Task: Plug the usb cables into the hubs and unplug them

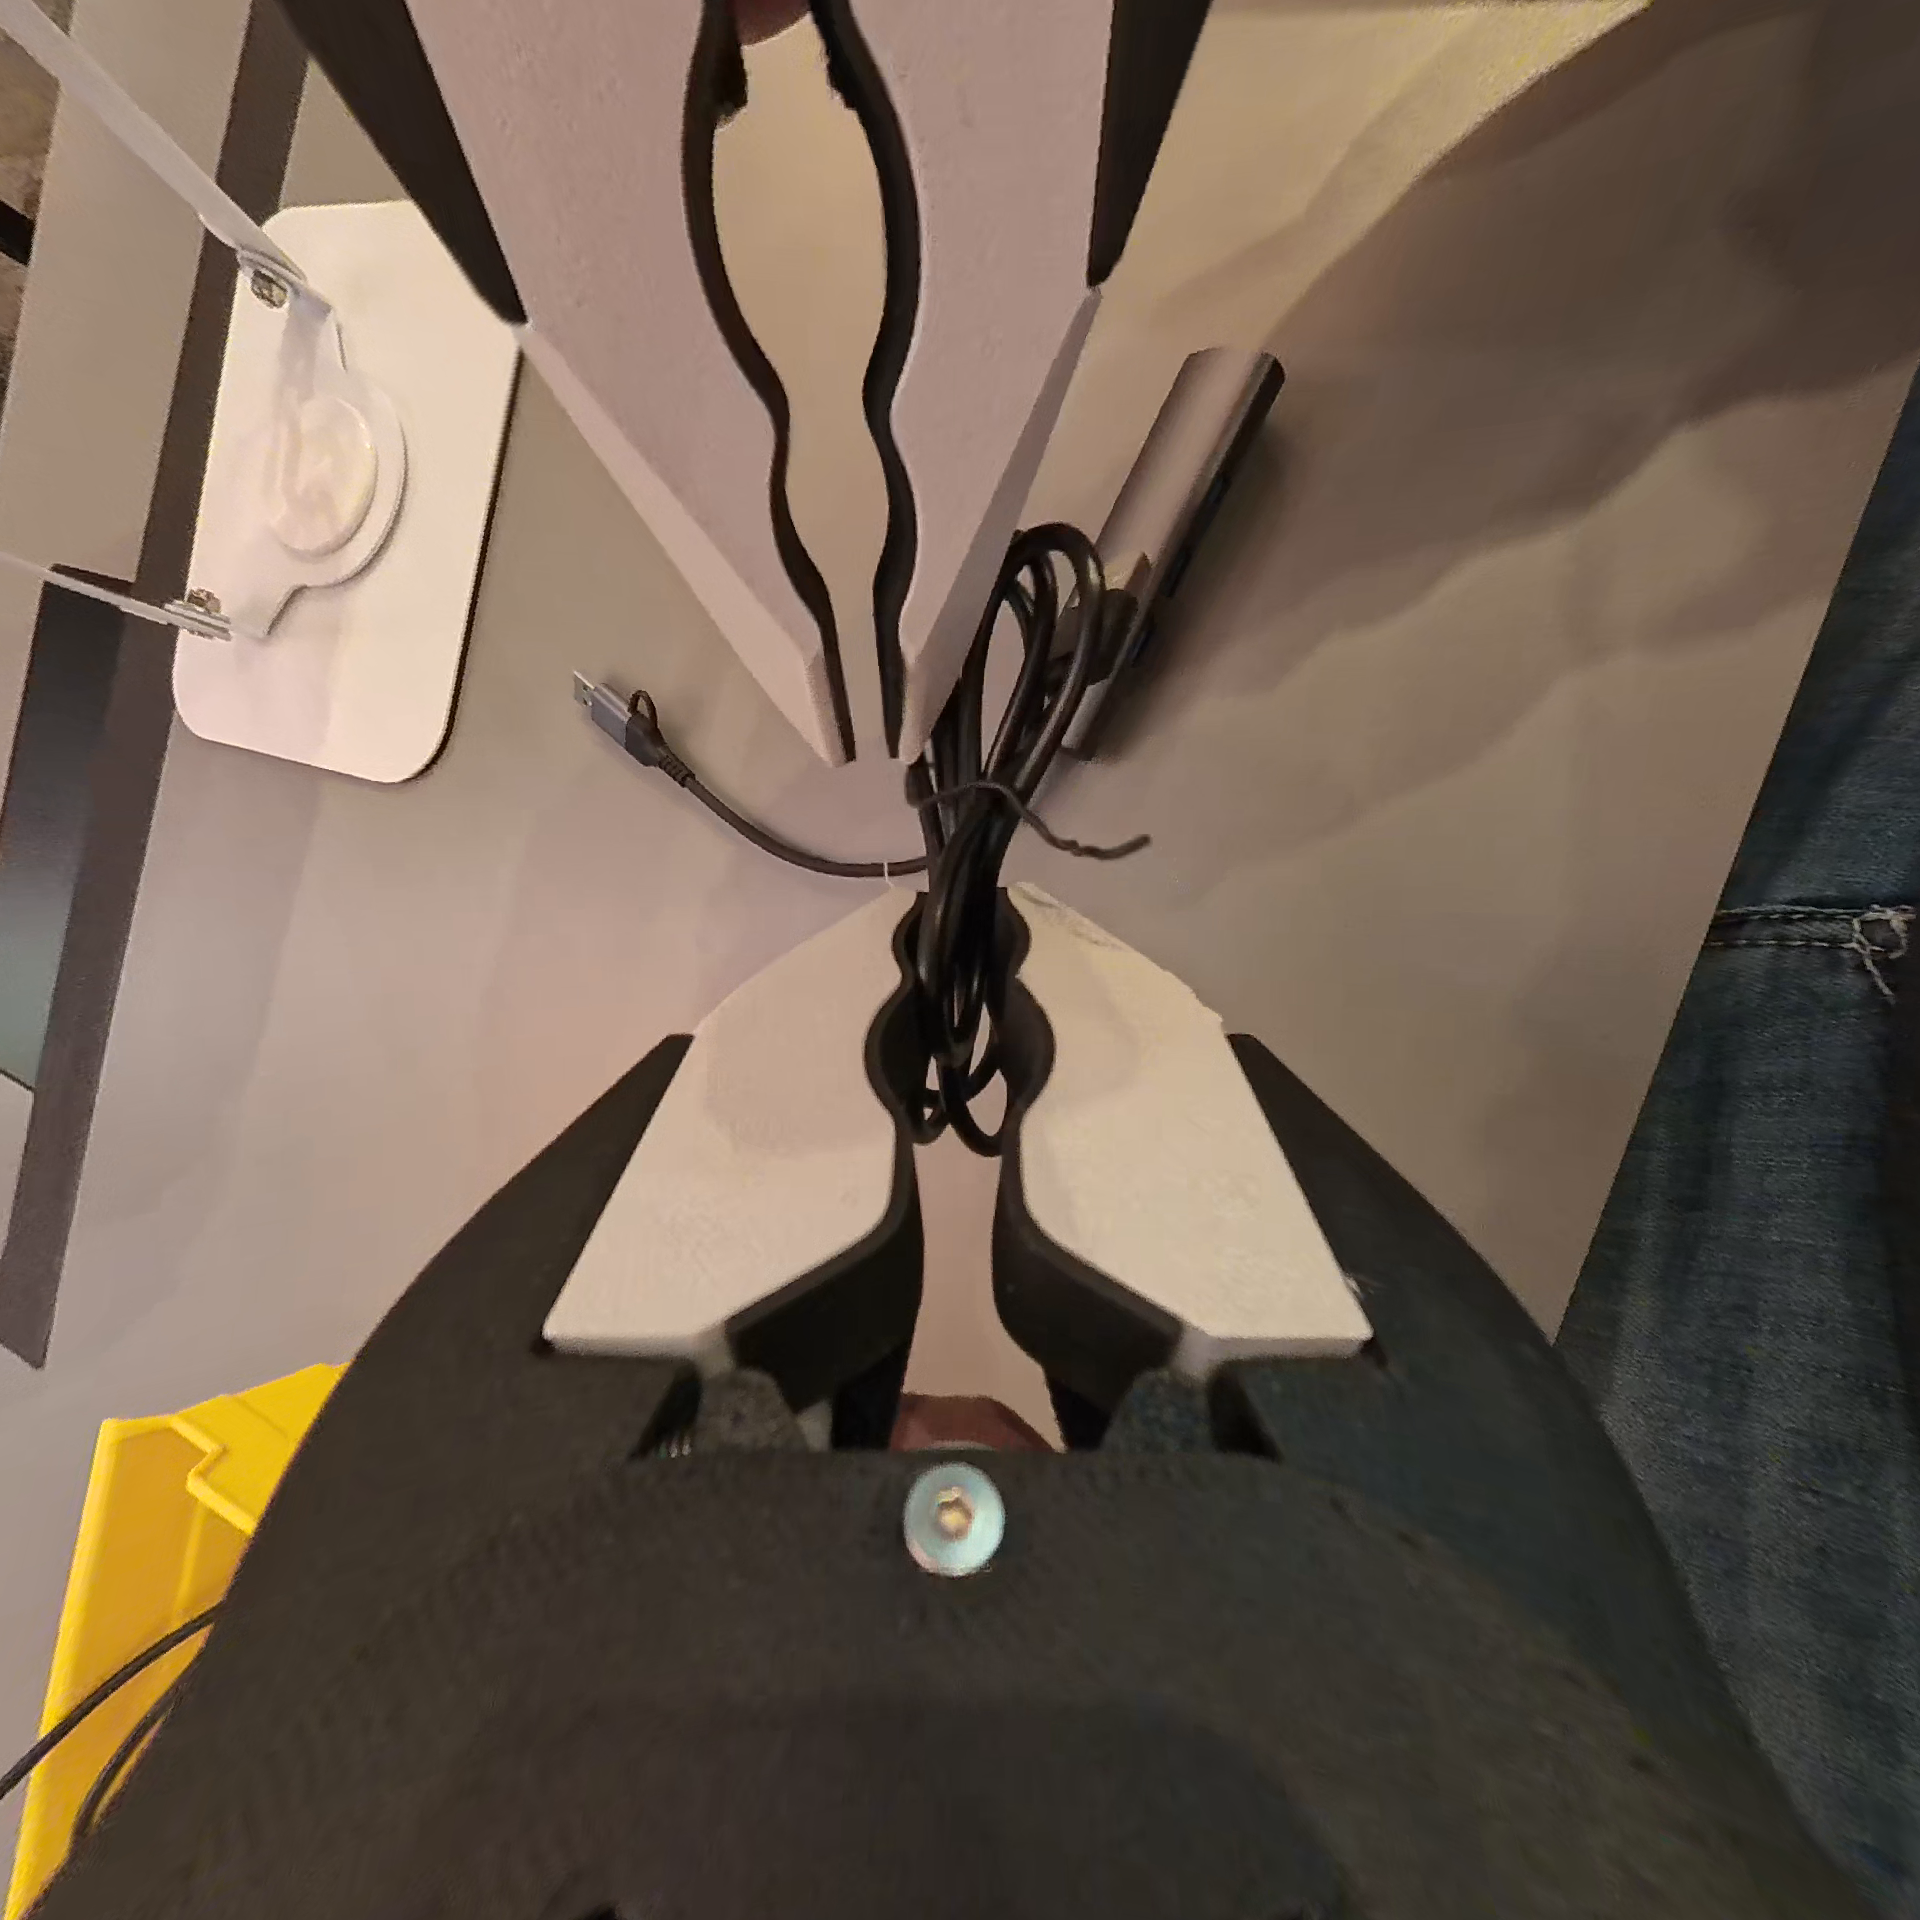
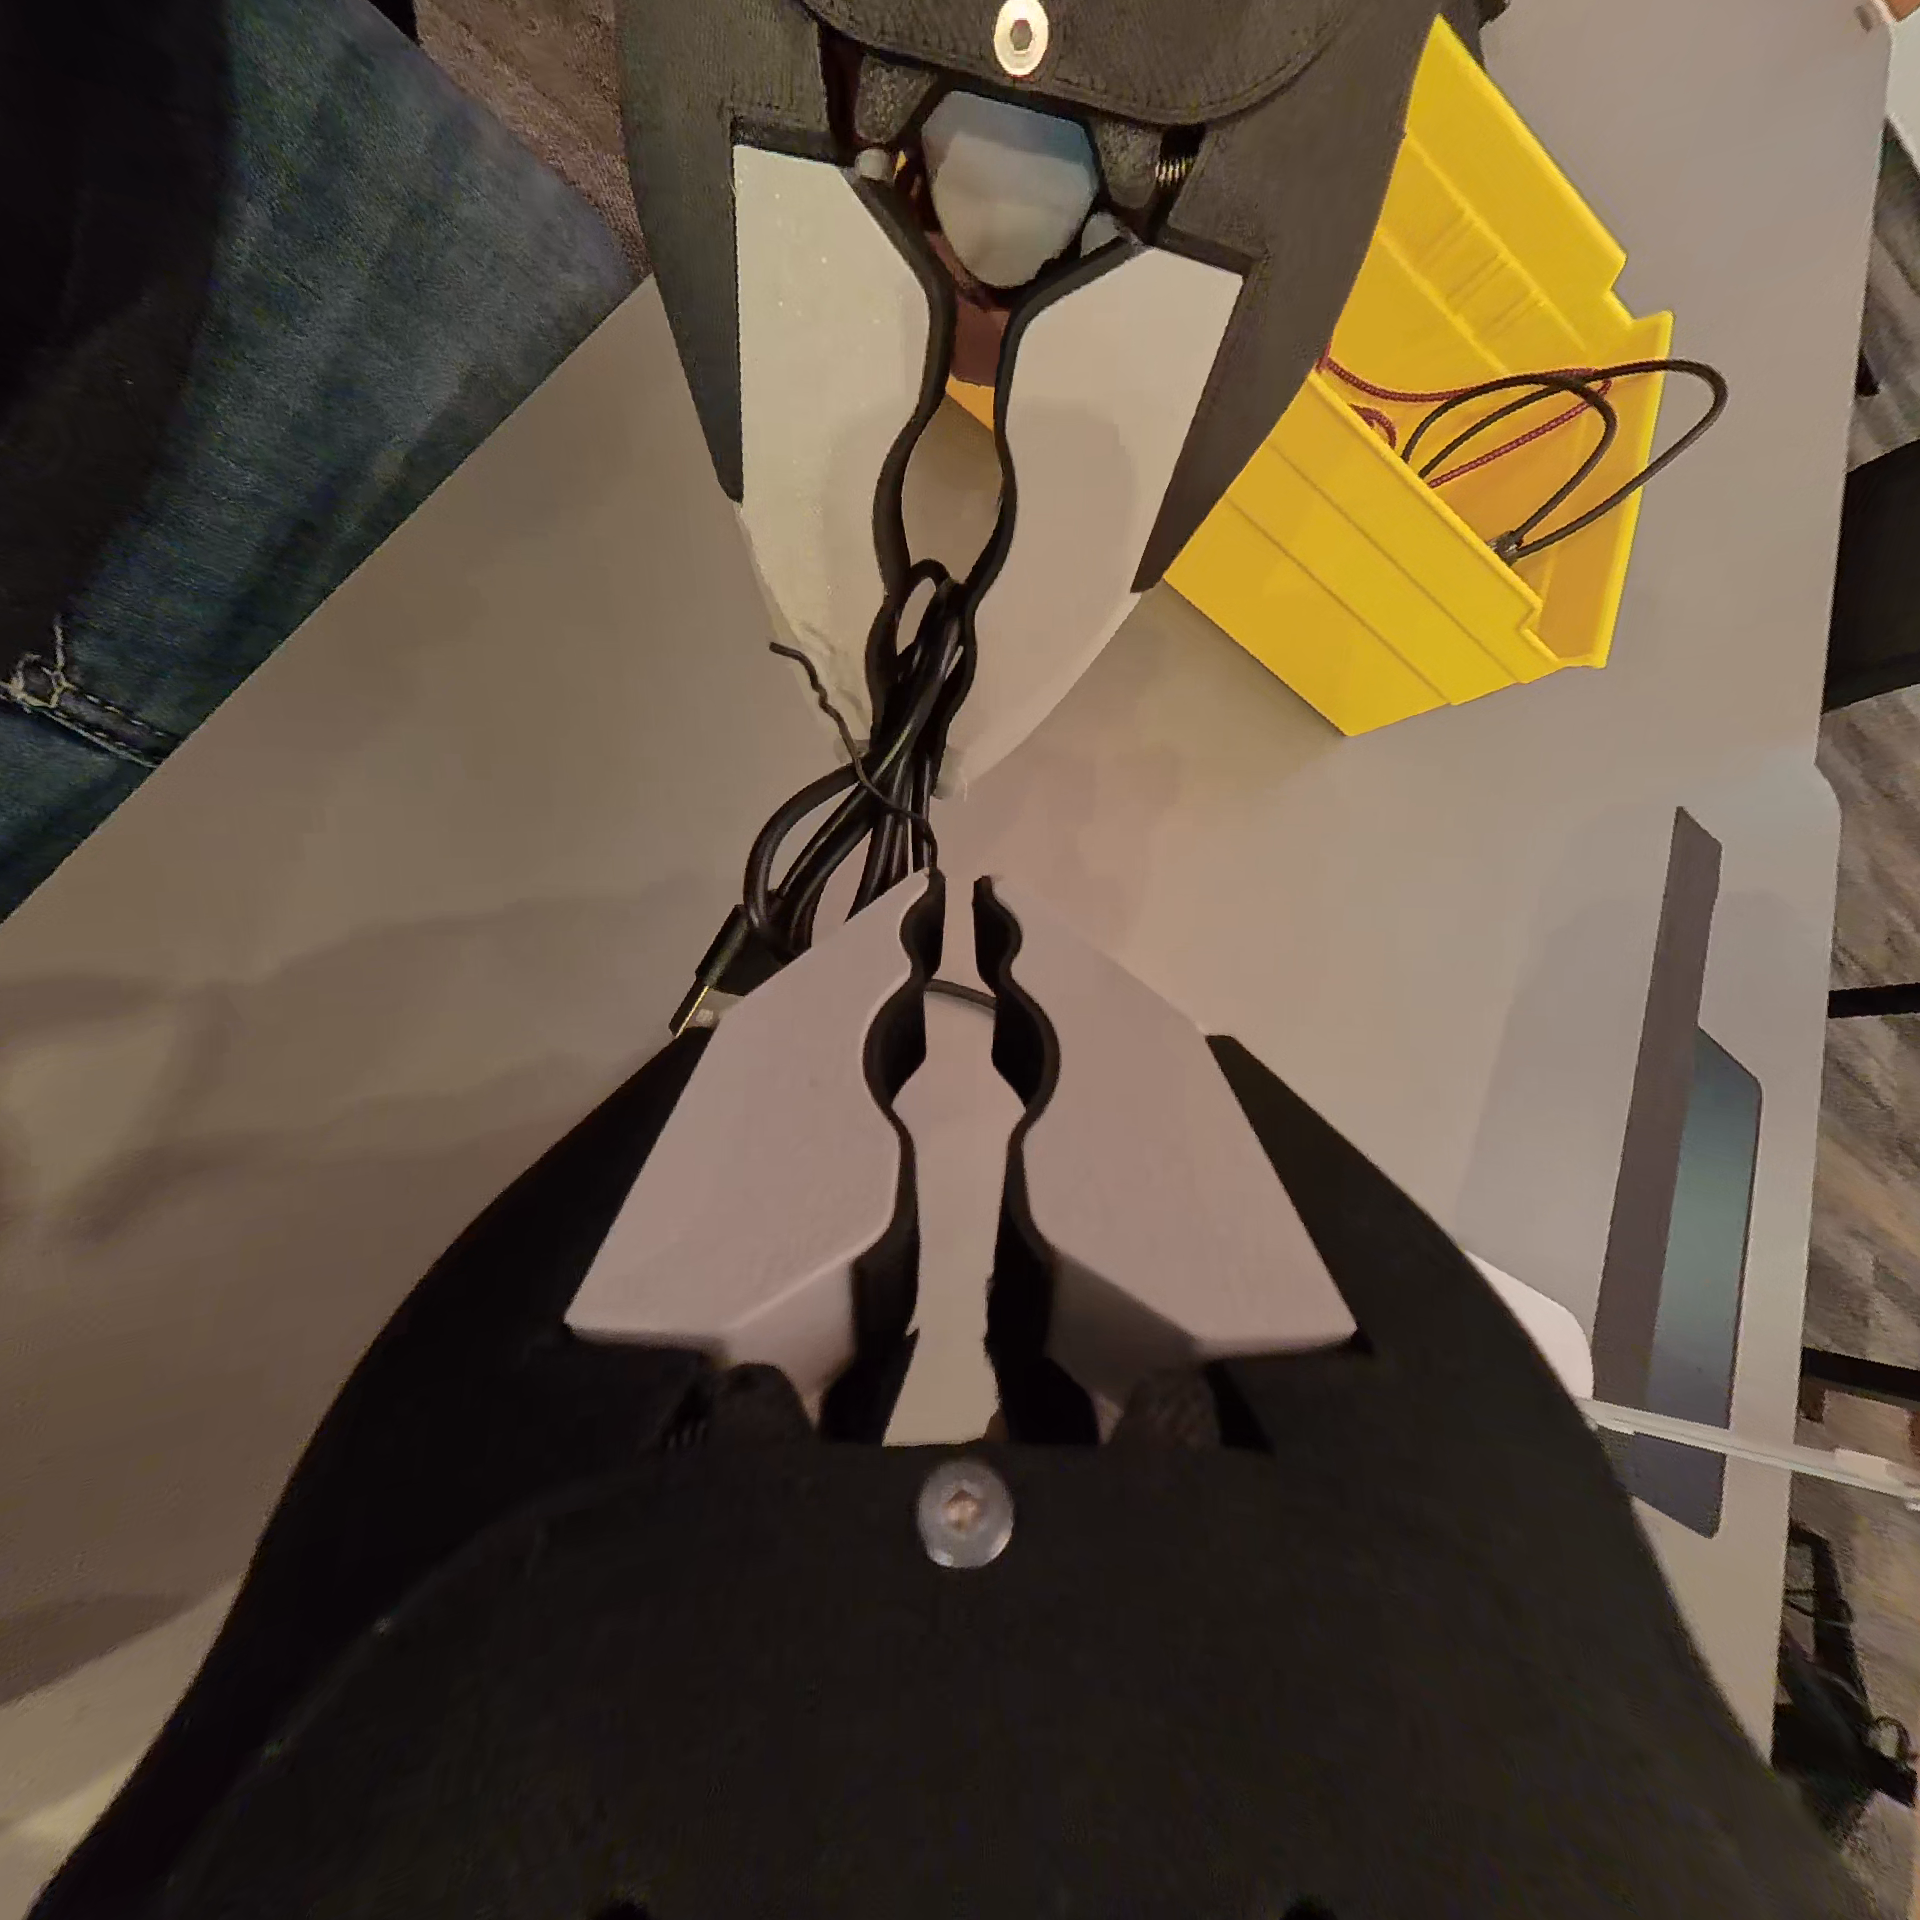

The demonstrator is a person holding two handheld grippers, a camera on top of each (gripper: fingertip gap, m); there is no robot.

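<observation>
My left gripper (image 1: 961,904) is shut on a coiled black USB cable (image 1: 977,997) bound by a thin twist tie (image 1: 982,795). It holds the cable just above the grey table. The cable's plug (image 1: 1117,592) hangs next to a grey hub (image 1: 1195,499) lying on the table. The hub's own lead ends in a loose plug (image 1: 613,712). My right gripper (image 2: 958,891) faces the left one tip to tip, its jaws a narrow gap apart with nothing between them. The bundle (image 2: 894,748) and its plug (image 2: 717,982) show just past its tips. The hub is hidden there.
A yellow bin (image 2: 1351,582) with more cables stands on the table behind the left gripper. A white pad with a clear stand (image 1: 343,499) and a dark flat panel (image 2: 1683,1143) lie at the far side. A person's jeans (image 1: 1766,1039) are at the table edge. Left and right tips are no more than a few centimetres apart. The loose plug (image 1: 613,712) is about 20 centimetres from both grippers' fingertips.
</observation>
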